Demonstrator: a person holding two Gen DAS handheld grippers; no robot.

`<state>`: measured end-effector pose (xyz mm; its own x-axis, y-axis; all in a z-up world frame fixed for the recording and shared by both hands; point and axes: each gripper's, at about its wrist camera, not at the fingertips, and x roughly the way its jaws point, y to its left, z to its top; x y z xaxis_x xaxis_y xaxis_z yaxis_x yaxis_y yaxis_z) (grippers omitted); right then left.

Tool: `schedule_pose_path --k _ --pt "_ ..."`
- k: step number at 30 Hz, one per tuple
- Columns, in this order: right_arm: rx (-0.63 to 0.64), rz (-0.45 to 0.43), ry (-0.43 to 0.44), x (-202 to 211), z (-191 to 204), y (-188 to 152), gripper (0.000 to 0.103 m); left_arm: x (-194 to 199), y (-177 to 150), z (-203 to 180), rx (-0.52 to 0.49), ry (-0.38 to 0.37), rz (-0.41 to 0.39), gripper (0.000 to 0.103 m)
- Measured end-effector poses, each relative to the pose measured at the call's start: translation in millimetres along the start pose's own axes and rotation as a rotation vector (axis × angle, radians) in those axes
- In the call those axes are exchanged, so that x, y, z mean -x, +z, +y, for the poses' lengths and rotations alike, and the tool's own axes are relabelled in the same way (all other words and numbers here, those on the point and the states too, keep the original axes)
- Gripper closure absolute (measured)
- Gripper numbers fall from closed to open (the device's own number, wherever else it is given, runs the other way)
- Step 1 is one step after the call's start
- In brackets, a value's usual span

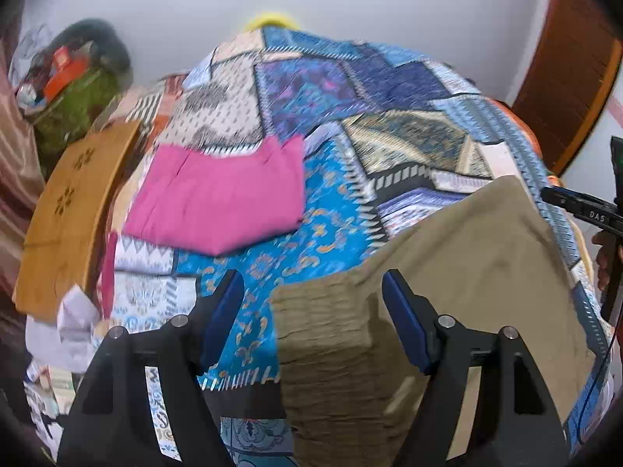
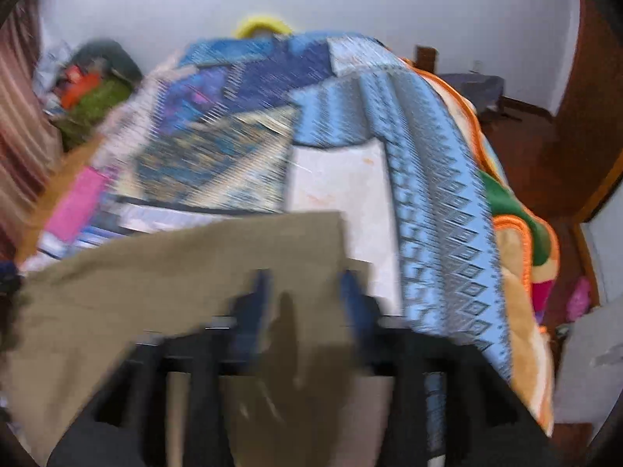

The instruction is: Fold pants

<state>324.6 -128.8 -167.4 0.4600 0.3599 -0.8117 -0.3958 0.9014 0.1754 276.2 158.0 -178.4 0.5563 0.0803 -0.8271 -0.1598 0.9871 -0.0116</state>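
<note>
Pants (image 1: 447, 272), tan, were laid on patchwork bedspread (image 1: 335, 210). Left gripper (image 1: 311, 323) was held wide apart over gathered waistband. Right gripper (image 2: 303, 292) was blurred; grip cannot be told. Fold seemed underway; waistband likely needed pinching next.

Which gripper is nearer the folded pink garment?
Left. The left gripper sits just below the pink garment; the right gripper is at the khaki pants, farther right.

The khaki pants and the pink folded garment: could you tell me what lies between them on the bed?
Only bare patterned bedspread lies between the khaki pants and the pink folded garment, seen in the left wrist view.
</note>
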Motion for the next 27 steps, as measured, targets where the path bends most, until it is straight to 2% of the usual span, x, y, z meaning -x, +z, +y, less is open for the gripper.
schedule_pose_path --k 3,9,11,13,14,17,22,27 --pt "0.052 -0.024 0.069 11.4 28.2 0.4 0.045 3.6 4.9 -15.7 -0.045 -0.053 0.003 0.029" --pt "0.104 0.112 0.204 -22.2 85.1 -4.7 0.045 -18.0 -4.4 -44.5 -0.121 -0.074 0.073 0.029" --pt "0.122 0.179 0.212 -40.4 96.6 -13.8 0.045 -33.3 -13.7 -48.9 -0.138 -0.074 0.125 0.029" --pt "0.166 0.221 0.194 -50.7 106.8 -26.1 0.041 -36.0 -20.8 -52.8 -0.169 -0.051 0.121 0.026" --pt "0.209 0.205 0.178 -47.4 110.4 -32.5 0.040 -34.0 -25.1 -56.4 -0.199 -0.033 0.109 0.025" --pt "0.270 0.194 0.166 -33.5 112.4 -43.8 0.040 -26.7 -33.3 -60.2 -0.236 -0.018 0.094 0.024" --pt "0.195 0.214 0.201 -15.2 92.1 -61.4 0.040 -15.2 -47.6 -51.9 -0.200 -0.043 0.090 0.024" --pt "0.147 0.204 0.202 1.0 81.4 -85.9 0.040 -0.1 -65.6 -50.5 -0.208 -0.018 0.063 0.023"
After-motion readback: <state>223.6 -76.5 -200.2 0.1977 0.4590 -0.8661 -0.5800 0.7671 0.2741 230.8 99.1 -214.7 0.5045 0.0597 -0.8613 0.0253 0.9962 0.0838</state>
